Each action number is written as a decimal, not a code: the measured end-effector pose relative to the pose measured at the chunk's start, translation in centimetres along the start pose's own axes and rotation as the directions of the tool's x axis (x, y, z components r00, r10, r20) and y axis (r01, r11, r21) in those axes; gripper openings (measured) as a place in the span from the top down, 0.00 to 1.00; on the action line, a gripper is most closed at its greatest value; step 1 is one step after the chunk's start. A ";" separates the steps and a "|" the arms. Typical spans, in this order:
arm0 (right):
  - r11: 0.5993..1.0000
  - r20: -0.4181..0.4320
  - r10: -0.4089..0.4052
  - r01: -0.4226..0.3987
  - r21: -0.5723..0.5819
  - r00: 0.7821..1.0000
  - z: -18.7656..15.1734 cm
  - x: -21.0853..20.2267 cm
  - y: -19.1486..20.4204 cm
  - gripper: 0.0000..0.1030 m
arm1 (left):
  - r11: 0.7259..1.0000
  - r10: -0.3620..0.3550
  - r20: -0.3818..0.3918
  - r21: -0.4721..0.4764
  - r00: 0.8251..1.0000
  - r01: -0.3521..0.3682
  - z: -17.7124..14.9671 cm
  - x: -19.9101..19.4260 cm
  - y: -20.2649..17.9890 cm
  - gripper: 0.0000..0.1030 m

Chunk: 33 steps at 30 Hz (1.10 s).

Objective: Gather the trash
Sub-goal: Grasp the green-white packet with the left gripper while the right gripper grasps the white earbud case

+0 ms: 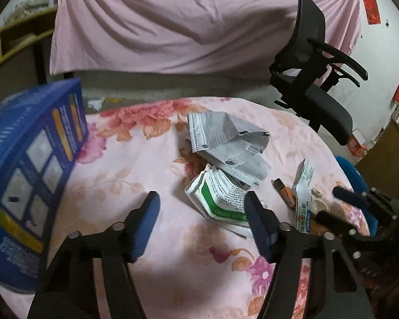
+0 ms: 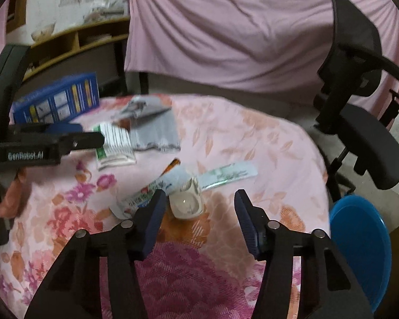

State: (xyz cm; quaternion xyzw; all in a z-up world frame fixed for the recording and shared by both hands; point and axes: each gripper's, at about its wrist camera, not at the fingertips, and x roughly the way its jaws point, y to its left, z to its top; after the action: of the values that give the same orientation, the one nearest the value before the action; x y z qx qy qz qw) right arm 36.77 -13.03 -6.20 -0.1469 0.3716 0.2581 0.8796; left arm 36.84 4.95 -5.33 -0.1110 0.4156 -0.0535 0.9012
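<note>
Trash lies on a round table with a pink floral cloth (image 1: 135,164). A grey crumpled foil pouch (image 1: 226,143) and a white-and-green packet (image 1: 220,199) lie ahead of my open, empty left gripper (image 1: 202,220). A battery (image 1: 284,192) and a wrapper strip (image 1: 303,202) lie to its right. In the right wrist view, my open, empty right gripper (image 2: 198,220) hovers just short of a small white plastic cup (image 2: 186,203), beside wrapper strips (image 2: 230,174) and the battery (image 2: 171,166). The left gripper (image 2: 74,135) shows there over the green packet (image 2: 114,143).
A blue box (image 1: 32,175) stands at the table's left; it also shows in the right wrist view (image 2: 58,101). A blue bin (image 2: 361,242) sits below the table's right edge. A black office chair (image 1: 314,79) stands at the far right. A pink sheet (image 1: 186,21) hangs behind.
</note>
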 end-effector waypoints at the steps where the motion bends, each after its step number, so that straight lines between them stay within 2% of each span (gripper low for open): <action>1: 1.000 -0.018 0.001 -0.001 0.000 1.000 0.0 0.4 0.0 0.53 | 1.000 -0.007 -0.003 -0.007 1.000 0.007 0.1 0.1 0.1 0.46; 3: 1.000 -0.055 0.010 -0.010 0.005 0.998 0.2 1.3 -0.1 0.54 | 1.000 -0.020 -0.001 -0.013 1.000 0.020 0.5 0.1 0.4 0.50; 10: 0.997 -0.088 0.068 -0.064 0.044 0.994 0.5 2.4 -0.9 0.55 | 0.999 -0.034 -0.024 -0.014 0.999 0.033 0.8 0.5 0.5 0.81; 13: 0.995 -0.090 0.090 -0.087 0.044 0.992 0.5 2.4 -0.9 0.66 | 0.999 -0.037 -0.019 -0.009 0.999 0.037 0.8 0.2 0.4 0.84; 14: 0.995 -0.089 0.093 -0.090 0.039 0.992 0.6 2.4 -0.8 0.73 | 0.999 -0.039 -0.017 -0.006 0.999 0.039 0.7 0.2 0.2 0.87; 15: 0.996 -0.088 0.090 -0.087 0.034 0.992 0.6 2.3 -0.7 0.74 | 0.999 -0.043 -0.015 -0.005 0.999 0.043 0.7 0.1 0.0 0.88; 20: 0.996 -0.070 0.090 -0.089 0.026 0.993 0.5 1.9 -0.5 0.74 | 0.999 -0.047 0.009 0.011 0.999 0.047 -0.2 -1.1 -1.3 0.94; 23: 0.995 -0.049 0.092 -0.091 0.027 0.995 0.3 1.2 -0.4 0.74 | 0.999 -0.030 0.031 0.030 0.999 0.029 -0.9 -2.1 -2.2 0.95; 28: 0.996 0.032 0.080 -0.080 0.031 0.996 0.1 -0.5 -0.5 0.74 | 0.997 0.004 0.066 0.079 0.998 -0.009 -1.6 -3.2 -3.8 0.96; 33: 0.995 0.133 0.074 -0.081 0.049 0.988 -0.1 -2.4 -0.9 0.74 | 0.994 0.018 0.116 0.109 0.993 -0.030 -1.7 -4.6 -5.3 0.95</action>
State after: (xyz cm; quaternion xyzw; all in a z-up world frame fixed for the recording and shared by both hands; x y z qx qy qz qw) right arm 35.82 -14.62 -4.47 -0.0910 0.3254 0.2909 0.8951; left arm 32.53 0.39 -1.67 -0.0590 0.3608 -0.0591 0.9289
